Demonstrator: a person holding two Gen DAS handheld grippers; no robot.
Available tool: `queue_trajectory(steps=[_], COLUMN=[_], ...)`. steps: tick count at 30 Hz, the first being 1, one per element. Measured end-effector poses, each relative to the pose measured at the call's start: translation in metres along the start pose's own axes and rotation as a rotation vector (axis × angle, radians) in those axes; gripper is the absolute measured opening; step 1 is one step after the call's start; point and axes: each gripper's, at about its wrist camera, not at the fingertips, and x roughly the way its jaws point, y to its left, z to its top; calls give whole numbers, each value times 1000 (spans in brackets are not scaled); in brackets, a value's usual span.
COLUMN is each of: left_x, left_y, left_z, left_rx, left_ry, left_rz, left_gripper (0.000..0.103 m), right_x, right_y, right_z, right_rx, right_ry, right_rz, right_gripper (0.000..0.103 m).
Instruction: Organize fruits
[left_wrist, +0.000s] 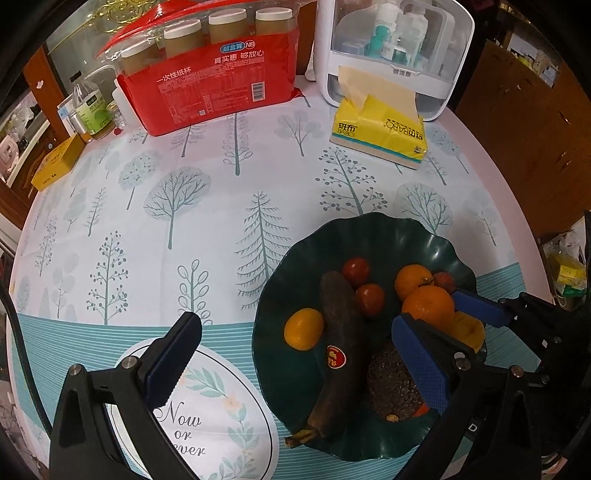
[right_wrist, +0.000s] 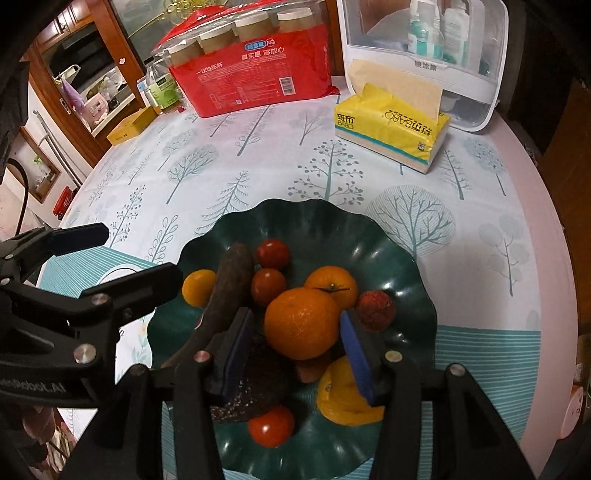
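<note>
A dark green wavy plate holds a blackened banana, several tomatoes, oranges, a lychee, a yellow fruit and a dark avocado. My right gripper is over the plate, its blue pads on either side of a large orange with small gaps showing. My left gripper is open and empty, straddling the plate's left rim above the tablecloth.
A yellow tissue pack, a red pack of paper cups, a white organizer with bottles, a bottle and a yellow box stand along the far edge of the round table.
</note>
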Motion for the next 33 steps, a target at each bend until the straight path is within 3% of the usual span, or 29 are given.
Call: queue_trajectory(steps=[14,24,33], left_x=[-20,-75,-134], left_y=[8,22,38], left_z=[-16,-57,-96], left_rx=[-22,-35,-59], left_ry=[-14,-71,-142], left_rz=[-3,-12,9], left_gripper=[102,102,102], right_x=[-27,-69,-104], right_y=[11,32,60], right_z=[-10,-37,-75], right_rx=[-12,-10,74], right_ry=[-45,-94,-111], right_rz=[-12,-19,3], right_gripper=[50,50,50])
